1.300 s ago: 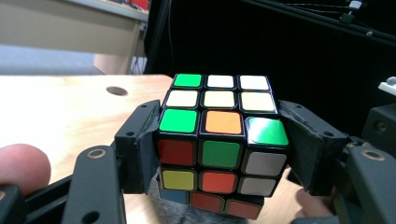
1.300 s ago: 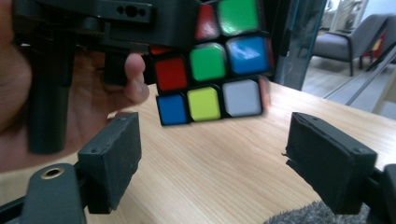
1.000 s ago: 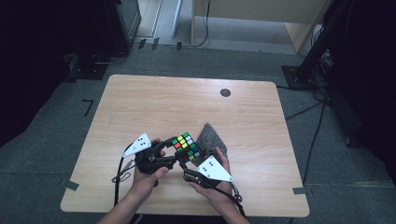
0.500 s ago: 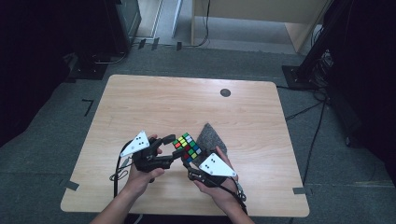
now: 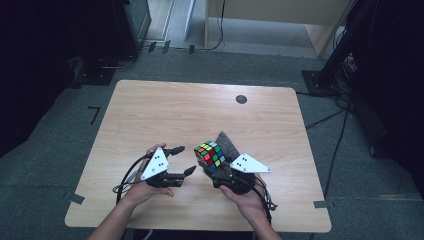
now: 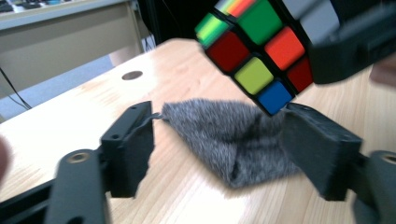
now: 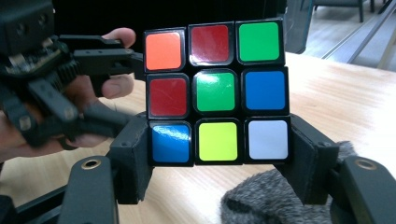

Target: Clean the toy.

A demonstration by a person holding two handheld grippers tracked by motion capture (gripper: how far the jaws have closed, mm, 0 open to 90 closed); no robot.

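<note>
Holding the Rubik's cube (image 7: 215, 92) above the wooden table (image 5: 165, 115), your right gripper (image 7: 219, 158) clamps its bottom layer; your left gripper (image 5: 186, 160), jaws just opened, is empty. Gripped that low, it could tip onto the grey furry cloth (image 6: 224, 137).

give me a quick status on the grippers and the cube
Right gripper shut on the cube, holding it above the table. Left gripper open, fingers just spread, nothing between them. Grey cloth lies under the cube, nothing blocking.
</note>
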